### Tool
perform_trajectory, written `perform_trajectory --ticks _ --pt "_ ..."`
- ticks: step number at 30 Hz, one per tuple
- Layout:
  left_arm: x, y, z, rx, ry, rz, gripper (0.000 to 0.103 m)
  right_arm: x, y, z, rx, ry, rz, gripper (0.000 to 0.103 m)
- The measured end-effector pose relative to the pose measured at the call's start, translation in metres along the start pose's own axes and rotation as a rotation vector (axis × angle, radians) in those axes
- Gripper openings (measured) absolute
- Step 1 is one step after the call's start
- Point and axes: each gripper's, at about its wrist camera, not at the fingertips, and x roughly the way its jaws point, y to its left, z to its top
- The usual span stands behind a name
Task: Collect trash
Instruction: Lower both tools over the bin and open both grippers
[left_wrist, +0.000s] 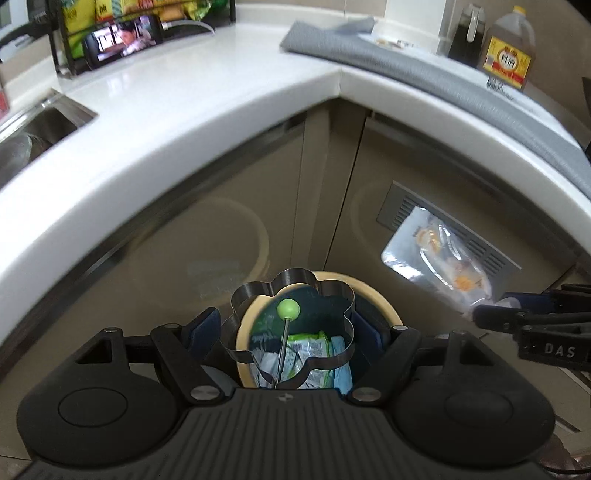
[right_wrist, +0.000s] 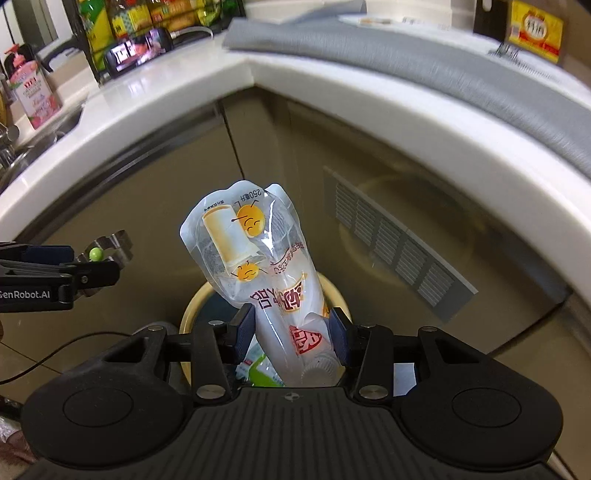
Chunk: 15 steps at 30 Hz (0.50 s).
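Observation:
My left gripper (left_wrist: 286, 332) is shut on a flower-shaped metal ring mould (left_wrist: 295, 277) with a green ball handle (left_wrist: 288, 309); both pads press on the ring's sides. It hangs right above a round bin with a cream rim (left_wrist: 384, 306) that holds green and white wrappers (left_wrist: 308, 350). My right gripper (right_wrist: 291, 328) is shut on a clear spouted drink pouch (right_wrist: 258, 258), spout end down, over the same bin (right_wrist: 192, 302). The right gripper (left_wrist: 487, 314) and its pouch (left_wrist: 436, 251) enter the left wrist view from the right. The left gripper (right_wrist: 88, 273) shows at left in the right wrist view.
A white L-shaped countertop (left_wrist: 221, 110) curves above beige cabinet doors with a vent grille (right_wrist: 399, 254). On it lie a grey mat (left_wrist: 424, 74), an oil bottle (left_wrist: 509, 51), a phone playing video (left_wrist: 122, 40) and a rack of packets. A sink (left_wrist: 40, 129) and a pink soap bottle (right_wrist: 33, 92) are at left.

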Motion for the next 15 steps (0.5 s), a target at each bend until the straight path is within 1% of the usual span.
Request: perform_trajectory --ticks 4,9,15 --pt "0.021 -0.001 0.0 -0.005 0.045 0.002 0.082 0.019 0.001 0.001 -0.001 0.037 -0.007 0.047" --pt "0.045 -0.009 0.0 0.016 0.097 0.019 0.082 0.039 0.0 0.001 -0.005 0.084 -0.011 0.047" --pt "0.069 -0.017 0.003 0.04 0.138 0.026 0.082 0.058 0.003 0.001 -0.015 0.13 -0.016 0.047"
